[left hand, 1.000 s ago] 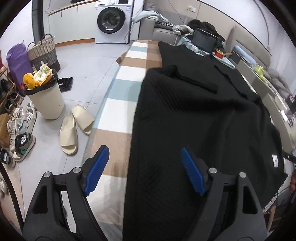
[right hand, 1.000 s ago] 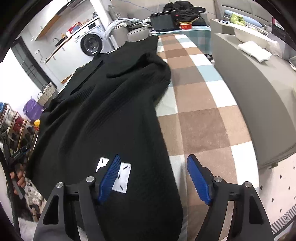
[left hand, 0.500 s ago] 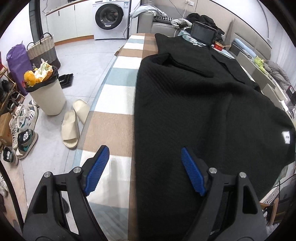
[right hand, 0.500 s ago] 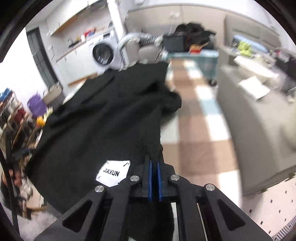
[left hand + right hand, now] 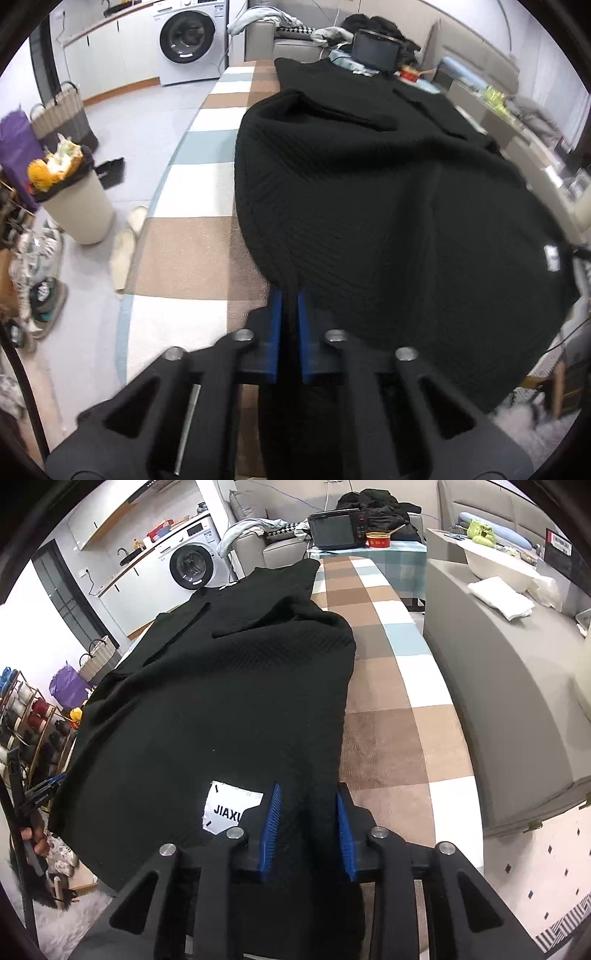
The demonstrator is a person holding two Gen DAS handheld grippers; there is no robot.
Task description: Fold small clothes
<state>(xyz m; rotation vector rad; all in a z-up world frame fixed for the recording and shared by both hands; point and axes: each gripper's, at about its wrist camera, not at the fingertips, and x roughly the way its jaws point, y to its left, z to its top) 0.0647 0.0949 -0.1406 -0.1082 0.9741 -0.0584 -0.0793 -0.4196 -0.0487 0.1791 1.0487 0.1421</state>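
Desk [image 5: 192, 243], long, covered in a brown, white and blue check cloth. Black garment [image 5: 369, 206], ribbed knit, spread along the desk, near hem lifted. Left gripper [image 5: 289, 295]: fingers brought together, clamped on the hem's left corner. Right gripper [image 5: 308, 801]: fingers just opened partway, fabric between them (contact with the pads apparently lost). White label [image 5: 225, 805] sewn beside the right gripper.

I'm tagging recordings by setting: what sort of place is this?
Most likely a lived-in home: a white front-loading washing machine under a counter, a grey sofa piled with clothes, and a beige waste bin beside shoes on the floor.
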